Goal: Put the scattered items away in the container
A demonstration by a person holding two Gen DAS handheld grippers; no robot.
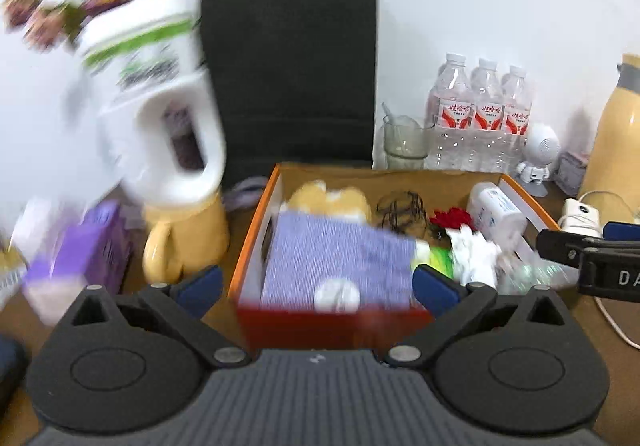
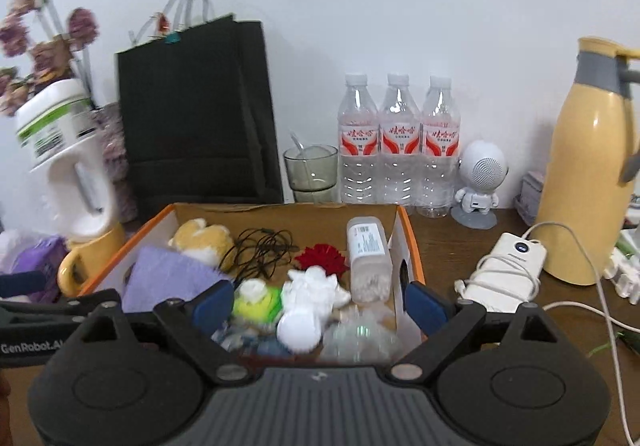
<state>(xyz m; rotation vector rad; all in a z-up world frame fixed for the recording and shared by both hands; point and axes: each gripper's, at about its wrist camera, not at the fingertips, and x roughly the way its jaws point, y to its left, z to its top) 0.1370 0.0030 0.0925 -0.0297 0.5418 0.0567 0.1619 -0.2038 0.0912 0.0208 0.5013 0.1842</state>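
Left wrist: left gripper (image 1: pixel 318 288) agape, angled down

Orange-rimmed cardboard box (image 2: pixel 412 242), open-topped, on a wooden table. Inside: purple cloth (image 2: pixel 168 278) at 9 o'clock, yellow plush (image 2: pixel 204 238) at 11, black cable (image 2: pixel 260 246) centre, red flower (image 2: pixel 322 258), white bottle (image 2: pixel 368 258) lying at 2 o'clock.

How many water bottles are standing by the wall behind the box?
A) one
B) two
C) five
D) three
D: three clear water bottles with red labels stand side by side against the wall, behind the box, between the glass and the little white robot toy.
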